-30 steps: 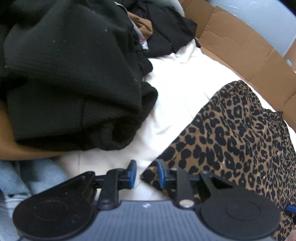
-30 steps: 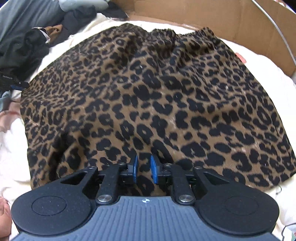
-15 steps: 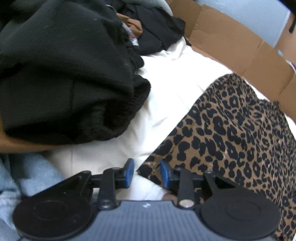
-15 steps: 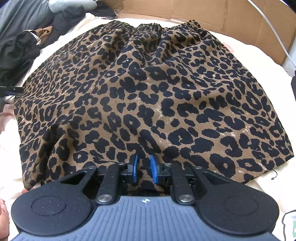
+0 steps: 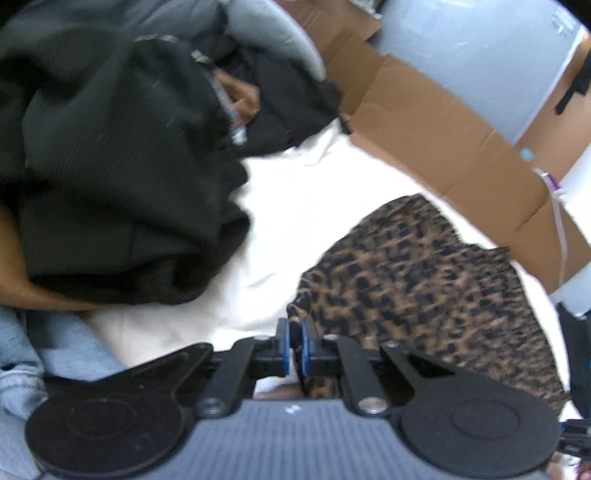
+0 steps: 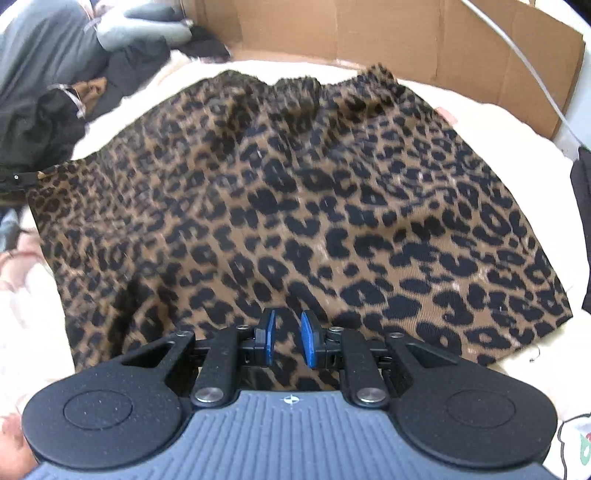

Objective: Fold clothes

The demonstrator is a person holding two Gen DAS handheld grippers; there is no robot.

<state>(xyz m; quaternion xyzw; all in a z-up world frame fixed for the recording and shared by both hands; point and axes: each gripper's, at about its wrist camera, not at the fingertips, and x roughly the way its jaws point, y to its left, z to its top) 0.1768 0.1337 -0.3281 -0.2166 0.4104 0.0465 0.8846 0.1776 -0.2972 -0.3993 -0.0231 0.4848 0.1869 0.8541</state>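
A white bed sheet (image 5: 295,206) covers the surface in both views, filling the middle of the left wrist view and showing as pale margins at the left and right edges of the right wrist view. Flattened cardboard (image 6: 388,33) stands along the far side, across the top of the right wrist view and running diagonally through the upper right of the left wrist view. The leopard-print skirt (image 6: 314,206) lies spread across the centre of the right wrist view, its gathered waistband toward the top of the frame and its hem toward the bottom; in the left wrist view it takes up the lower right. A heap of black clothes (image 5: 122,173) fills the upper left of the left wrist view, with a grey garment (image 5: 266,33) at the top and a pale blue denim piece (image 5: 40,354) in the lower left corner. The right gripper (image 6: 288,338) tilts steeply down over the near hem at bottom centre, its blue pads narrowly apart with leopard fabric between them, gripping the hem. The left gripper (image 5: 294,345) also angles downward at the bottom centre of its view, at the skirt's corner; its jaws have just been closing and now pinch that corner, the pads almost meeting on the cloth.
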